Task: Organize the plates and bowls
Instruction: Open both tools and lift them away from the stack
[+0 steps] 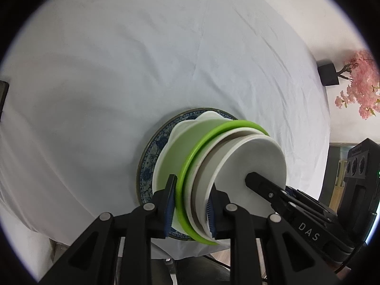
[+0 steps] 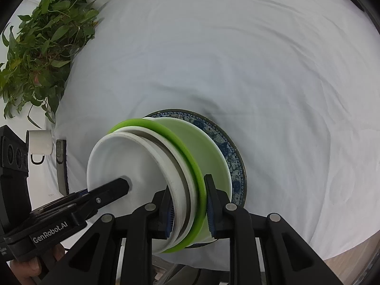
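A stack of dishes sits near the front edge of a table with a white cloth (image 1: 118, 71). At the bottom is a blue patterned plate (image 1: 148, 159), then a pale green bowl (image 1: 180, 147), a bright green rimmed plate (image 1: 190, 161) and white bowls (image 1: 256, 161) on top. My left gripper (image 1: 191, 204) is shut on the rims of the green plate and white bowls. My right gripper (image 2: 190, 206) is shut on the same rims from the other side. The plate (image 2: 228, 147), green bowl (image 2: 204, 147) and white bowls (image 2: 123, 161) also show in the right wrist view.
A green leafy plant (image 2: 40, 38) stands at the table's far left. A white mug (image 2: 39, 142) and a phone (image 2: 60, 163) lie beside it. A pink blossom tree in a black pot (image 1: 356, 83) stands at the right. The cloth (image 2: 237, 47) spreads beyond the stack.
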`<state>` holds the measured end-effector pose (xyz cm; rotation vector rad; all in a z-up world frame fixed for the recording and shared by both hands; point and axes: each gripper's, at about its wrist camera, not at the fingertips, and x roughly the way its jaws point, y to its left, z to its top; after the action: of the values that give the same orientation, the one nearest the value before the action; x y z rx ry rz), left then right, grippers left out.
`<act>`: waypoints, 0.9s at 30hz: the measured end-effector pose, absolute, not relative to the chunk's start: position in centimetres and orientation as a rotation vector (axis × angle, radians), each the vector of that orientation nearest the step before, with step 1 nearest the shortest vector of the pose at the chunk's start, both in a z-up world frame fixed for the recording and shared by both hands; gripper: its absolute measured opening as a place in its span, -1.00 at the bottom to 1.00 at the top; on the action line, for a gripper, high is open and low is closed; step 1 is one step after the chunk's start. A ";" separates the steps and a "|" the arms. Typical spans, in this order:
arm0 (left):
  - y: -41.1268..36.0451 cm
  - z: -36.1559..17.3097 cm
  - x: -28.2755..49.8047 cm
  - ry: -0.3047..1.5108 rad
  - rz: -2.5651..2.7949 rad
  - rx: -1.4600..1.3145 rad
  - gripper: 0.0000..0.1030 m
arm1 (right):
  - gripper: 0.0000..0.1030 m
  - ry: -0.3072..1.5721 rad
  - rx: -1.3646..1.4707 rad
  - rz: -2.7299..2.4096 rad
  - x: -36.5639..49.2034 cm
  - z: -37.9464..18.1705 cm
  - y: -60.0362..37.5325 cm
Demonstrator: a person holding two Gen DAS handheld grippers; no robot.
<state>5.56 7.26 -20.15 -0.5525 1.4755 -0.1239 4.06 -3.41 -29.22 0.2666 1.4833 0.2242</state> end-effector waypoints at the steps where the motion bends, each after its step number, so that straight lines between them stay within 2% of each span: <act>1: 7.6 -20.0 5.6 1.467 -0.125 -0.553 -0.53 | -0.58 1.482 0.263 0.225 4.0 -29.1 -3.4; 7: 8.2 -18.6 4.9 1.422 -0.139 -0.538 -0.45 | -0.52 1.470 0.235 0.217 3.9 -28.0 -3.4; 10: 8.3 -17.3 4.5 1.380 -0.133 -0.489 -0.43 | -0.36 1.461 0.223 0.213 3.8 -27.3 -3.5; 12: 8.2 -15.9 4.0 1.327 -0.090 -0.411 -0.25 | -0.24 1.447 0.215 0.205 3.6 -26.7 -3.8; 13: 8.2 -15.3 3.7 1.295 -0.070 -0.377 0.02 | -0.18 1.435 0.217 0.202 3.5 -26.2 -4.0; 14: 8.3 -14.5 3.3 1.254 -0.058 -0.354 0.21 | 0.03 1.426 0.220 0.202 3.3 -25.8 -4.2; 15: 8.8 -13.9 3.1 1.224 -0.055 -0.343 0.24 | 0.34 1.412 0.220 0.204 3.1 -25.3 -4.4; 16: 9.0 -13.4 2.9 1.204 -0.057 -0.337 0.24 | 0.49 1.390 0.218 0.205 2.8 -24.6 -4.7; 17: 9.2 -13.0 2.8 1.200 -0.064 -0.336 0.24 | 0.73 1.373 0.212 0.203 2.6 -24.0 -5.0; 18: 9.3 -12.6 2.6 1.197 -0.071 -0.336 0.24 | 0.86 1.360 0.202 0.200 2.3 -23.5 -5.1; 20: 9.7 -11.9 2.3 1.174 -0.071 -0.321 0.25 | 1.00 1.339 0.177 0.197 1.7 -22.5 -5.3; 24: 9.8 -10.0 1.1 1.117 -0.045 -0.253 0.31 | 1.00 1.297 0.111 0.193 0.2 -20.2 -5.0; 27: 8.9 -8.1 -0.2 1.066 -0.030 -0.205 0.53 | 1.00 1.272 0.058 0.224 -1.0 -18.1 -4.0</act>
<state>-0.23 8.88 -8.12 -0.2046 1.0664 -0.0303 -1.04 -4.00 -18.10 0.0585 1.2717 0.2239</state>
